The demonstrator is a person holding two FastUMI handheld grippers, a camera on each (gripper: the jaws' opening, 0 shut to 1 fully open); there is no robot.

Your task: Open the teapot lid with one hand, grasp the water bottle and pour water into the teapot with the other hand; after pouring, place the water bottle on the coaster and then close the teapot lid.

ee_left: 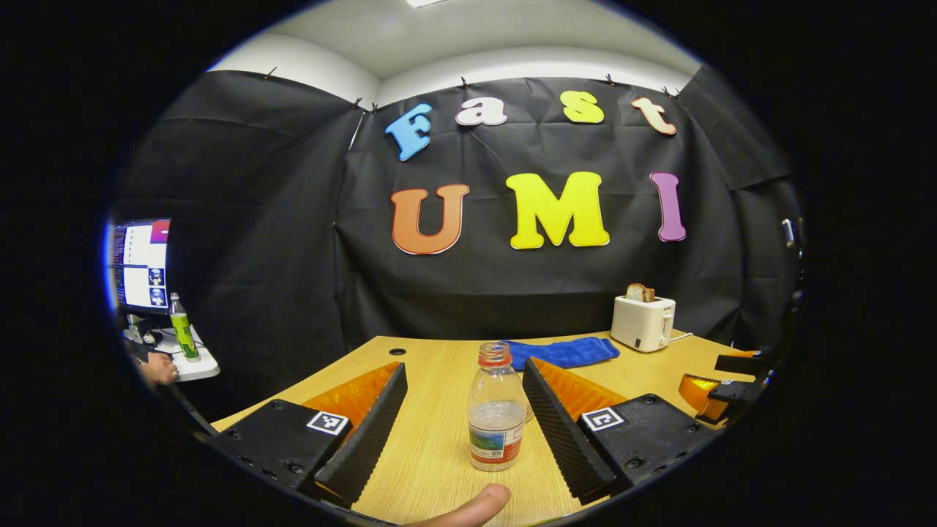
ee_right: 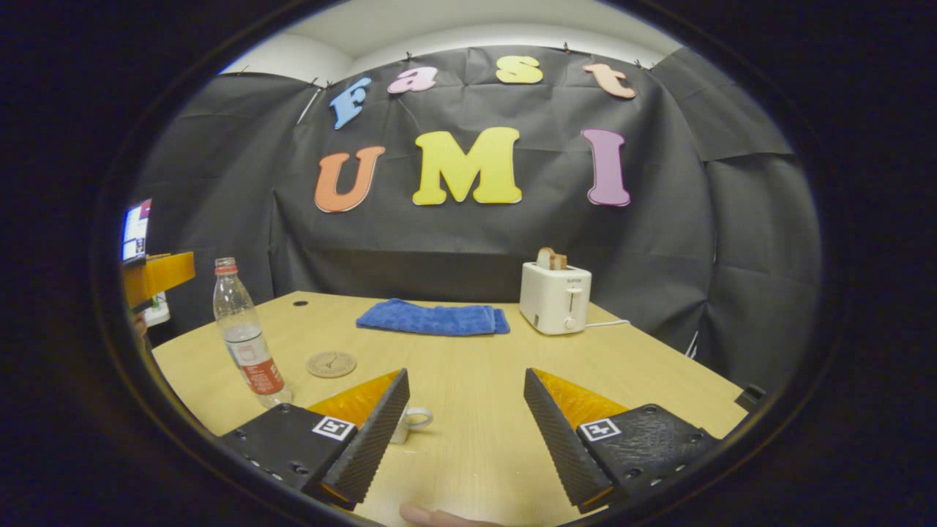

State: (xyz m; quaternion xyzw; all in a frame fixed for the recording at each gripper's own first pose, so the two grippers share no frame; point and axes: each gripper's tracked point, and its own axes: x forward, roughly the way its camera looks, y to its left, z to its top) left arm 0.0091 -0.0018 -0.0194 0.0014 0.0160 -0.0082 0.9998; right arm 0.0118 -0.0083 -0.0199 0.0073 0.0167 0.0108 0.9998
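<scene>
Wooden worktop (ee_right: 476, 439) in a black-draped booth. On it, upright, the water bottle (ee_left: 496, 410): red-capped, partly filled, standing between the spread fingers of the left gripper (ee_left: 465, 424), touched by neither; jaws released. Just behind the bottle, a sliver of the round coaster (ee_right: 331, 364), seen whole in the right gripper view lying flat near the bottle's base. Right gripper (ee_right: 465, 432) jaws likewise released, holding nothing, with a small white handle (ee_right: 417, 419) peeping out past the left finger; whether teapot or cup, cannot tell. Farther back, a folded blue cloth (ee_right: 432, 319) and a white toaster (ee_right: 555, 296) with bread in its slot.
</scene>
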